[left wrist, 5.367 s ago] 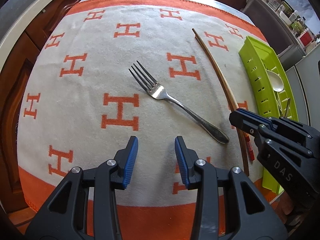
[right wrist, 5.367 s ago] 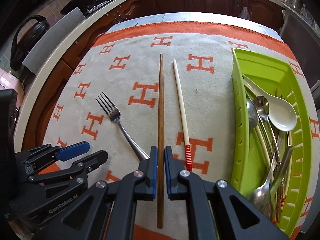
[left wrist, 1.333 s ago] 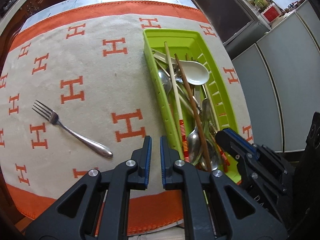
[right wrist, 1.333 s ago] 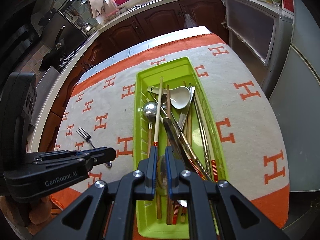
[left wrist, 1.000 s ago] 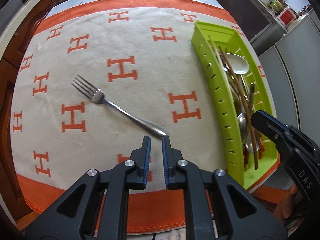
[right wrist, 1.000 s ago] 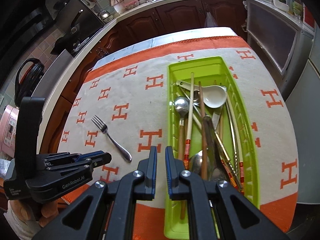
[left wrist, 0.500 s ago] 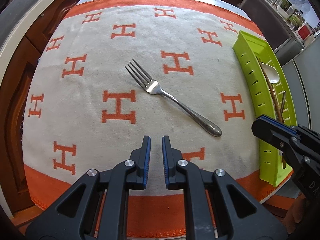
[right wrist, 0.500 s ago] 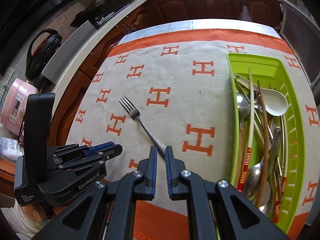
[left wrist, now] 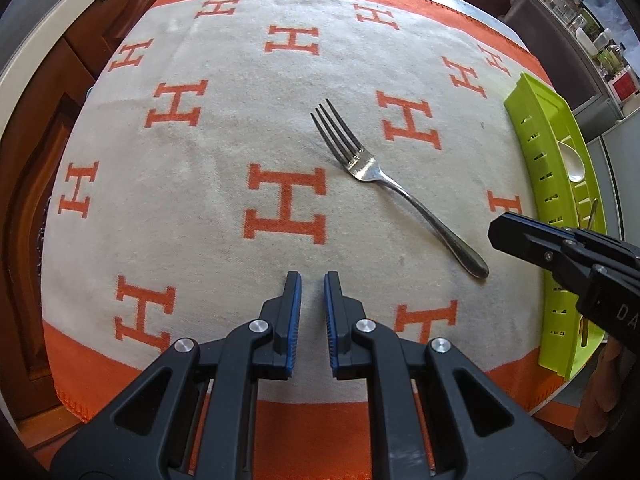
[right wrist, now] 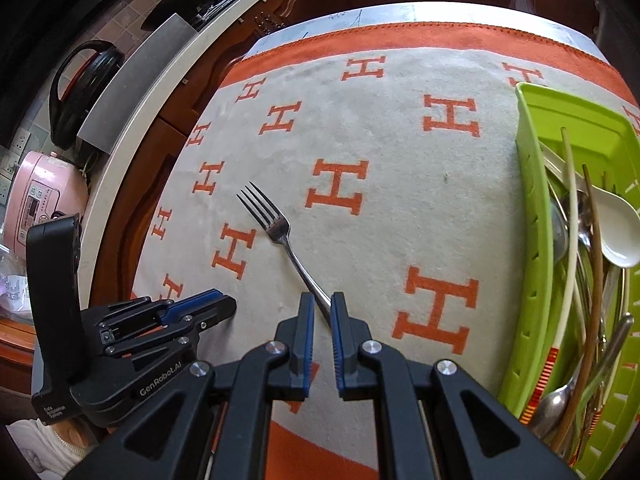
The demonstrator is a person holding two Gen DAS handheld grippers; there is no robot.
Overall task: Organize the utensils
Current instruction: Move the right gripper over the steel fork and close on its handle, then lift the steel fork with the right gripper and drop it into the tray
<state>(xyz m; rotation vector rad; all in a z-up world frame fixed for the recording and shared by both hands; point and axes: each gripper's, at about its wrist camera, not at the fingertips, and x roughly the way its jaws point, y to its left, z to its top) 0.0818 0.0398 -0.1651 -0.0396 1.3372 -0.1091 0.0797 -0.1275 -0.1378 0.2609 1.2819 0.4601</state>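
cream cloth [left wrist: 224, 128] (orange h marks) bears one fork [left wrist: 396, 188]; both grippers nearly together, holding nothing.

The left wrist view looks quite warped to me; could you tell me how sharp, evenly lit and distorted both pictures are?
Left wrist view: strong fisheye bulge curves the cloth edges; dark vignette corners; the fork is sharp with a small glint. Right wrist view: same barrel warp bends the green tray; soft daylight, faint shadows, no motion blur.
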